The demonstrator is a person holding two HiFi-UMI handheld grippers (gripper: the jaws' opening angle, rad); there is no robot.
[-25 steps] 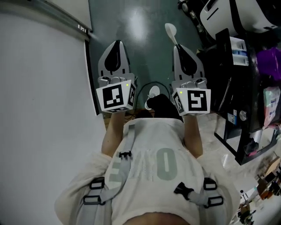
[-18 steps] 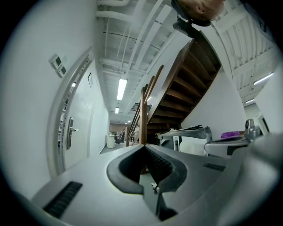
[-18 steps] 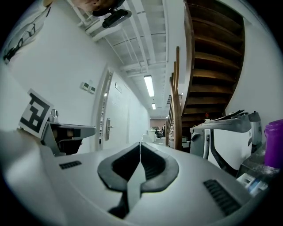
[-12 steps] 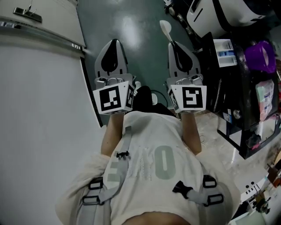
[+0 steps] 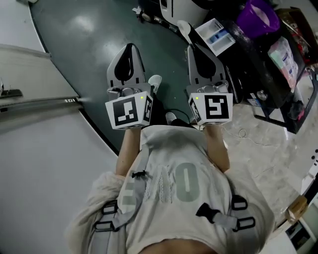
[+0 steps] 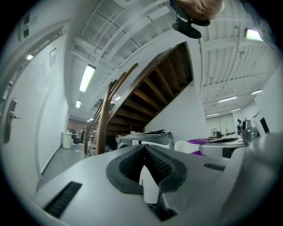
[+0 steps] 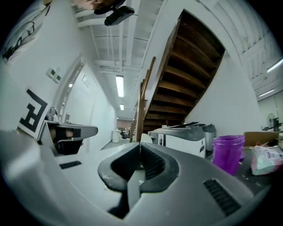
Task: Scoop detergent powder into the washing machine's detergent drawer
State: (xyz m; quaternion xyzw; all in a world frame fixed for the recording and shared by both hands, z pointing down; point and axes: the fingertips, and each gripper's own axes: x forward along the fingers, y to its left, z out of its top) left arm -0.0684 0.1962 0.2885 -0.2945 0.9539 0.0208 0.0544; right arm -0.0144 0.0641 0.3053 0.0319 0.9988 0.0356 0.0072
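Observation:
In the head view my right gripper [image 5: 191, 47] is shut on the handle of a white scoop [image 5: 183, 28], whose bowl sticks out ahead of the jaws. In the right gripper view the scoop [image 7: 146, 138] shows just past the closed tips of the right gripper [image 7: 140, 145]. My left gripper [image 5: 130, 46] is level with it on the left, shut and empty; the left gripper view shows the left gripper [image 6: 143, 145] with jaws together. A white washing machine [image 7: 185, 137] and a purple container [image 5: 258, 15] [image 7: 228, 152] stand ahead on the right.
A black rack [image 5: 268, 64] with a white and blue box [image 5: 216, 34] and packets fills the right side. A white wall [image 5: 30, 149] runs along the left. Dark green floor [image 5: 89, 44] lies ahead. A wooden staircase [image 7: 185, 79] rises beyond.
The view has swung to the right: the wall slid left and the rack and purple container came further into view. Both grippers keep their pose and the scoop stays held.

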